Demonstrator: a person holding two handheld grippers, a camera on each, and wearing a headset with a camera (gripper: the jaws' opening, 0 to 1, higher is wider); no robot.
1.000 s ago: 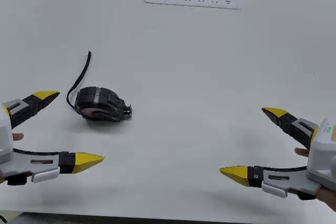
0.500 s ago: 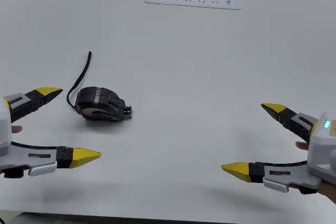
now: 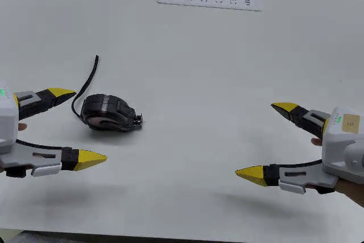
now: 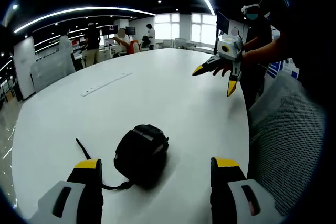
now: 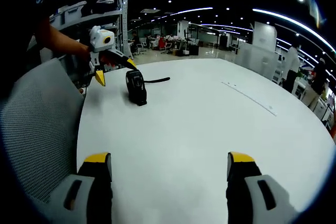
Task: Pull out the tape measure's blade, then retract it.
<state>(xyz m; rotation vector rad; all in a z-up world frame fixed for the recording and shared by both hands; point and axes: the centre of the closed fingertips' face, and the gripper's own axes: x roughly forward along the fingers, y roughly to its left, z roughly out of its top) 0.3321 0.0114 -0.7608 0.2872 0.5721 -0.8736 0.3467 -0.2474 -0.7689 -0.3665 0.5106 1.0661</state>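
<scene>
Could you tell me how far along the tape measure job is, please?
Nothing looks done: the tape measure lies on the table, blade in. In hand: the open left gripper is beside it; the right gripper, open, is apart. Remaining: grip, pull, retract.

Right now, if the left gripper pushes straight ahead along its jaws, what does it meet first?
Most likely the tape measure: it lies just ahead, roughly between the open jaws' lines, so the left gripper would straddle its case. Height above the table is unclear.
</scene>
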